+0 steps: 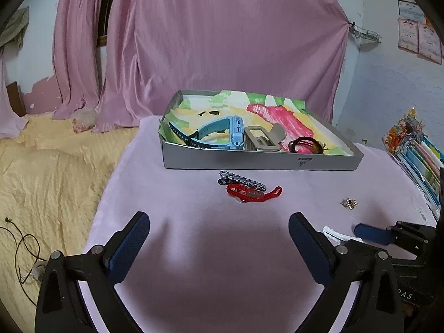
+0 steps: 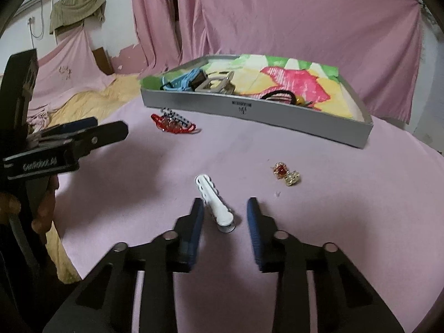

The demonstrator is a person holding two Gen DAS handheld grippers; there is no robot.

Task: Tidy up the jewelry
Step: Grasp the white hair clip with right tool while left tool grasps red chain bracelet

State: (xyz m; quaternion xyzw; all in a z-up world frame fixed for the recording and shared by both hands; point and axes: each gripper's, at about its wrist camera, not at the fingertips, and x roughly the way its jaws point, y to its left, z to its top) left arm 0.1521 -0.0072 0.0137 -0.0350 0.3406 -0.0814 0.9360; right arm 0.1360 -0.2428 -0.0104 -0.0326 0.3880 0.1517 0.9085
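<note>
Wide bare stretch of the pink-covered surface (image 1: 194, 249) fills the lower centre of the left wrist view, open between the left claw (image 1: 219, 231) fingers, nothing on it. Ahead, centre frame, a red beaded bracelet (image 1: 254, 191) touching a black-and-white clip (image 1: 241, 181) lies just in front of the grey box (image 1: 260, 162) wall, which blocks low passage further back. In the right wrist view a white hair clip (image 2: 215, 201) sits between the right claw (image 2: 225, 208) fingers; small gold earrings (image 2: 287, 174) lie right of centre, clear cloth around them.
</note>
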